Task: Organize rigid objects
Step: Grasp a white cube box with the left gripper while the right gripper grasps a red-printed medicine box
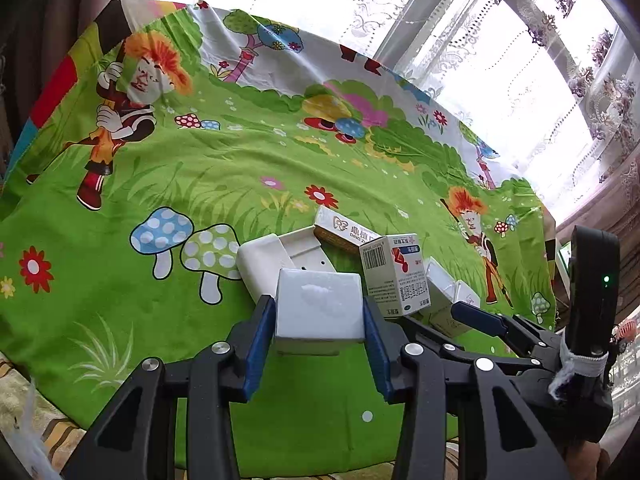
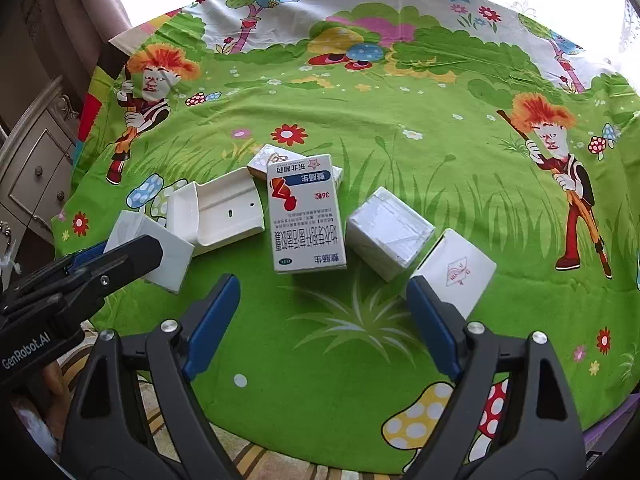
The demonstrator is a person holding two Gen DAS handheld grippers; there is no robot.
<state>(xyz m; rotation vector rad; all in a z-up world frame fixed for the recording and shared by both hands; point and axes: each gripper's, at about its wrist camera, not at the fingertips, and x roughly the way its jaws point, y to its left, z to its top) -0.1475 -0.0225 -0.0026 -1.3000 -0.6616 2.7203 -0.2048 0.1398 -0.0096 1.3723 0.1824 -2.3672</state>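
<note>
A cartoon-print green cloth (image 2: 400,128) covers the surface. Lace-curtained window (image 1: 500,60) at 1 o'clock admits bright daylight; carved drawer cabinet (image 2: 36,160) at 9 o'clock.

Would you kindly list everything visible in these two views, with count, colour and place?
plain box: one, white, held between the left tool's fingers
medicine box: one, white with blue and red print, centre of cloth
white tray: one, left of the medicine box
wrapped box: one, white, right of the medicine box
logo box: one, white, by the right tool's right finger
gold-edged box: one, white, behind the medicine box
cloth: one, green cartoon print, covers the table
drawers: one unit, pale, far left
curtain: sheer white, at window
left tool: black, blue pads
right tool: black, blue pads, open
</note>
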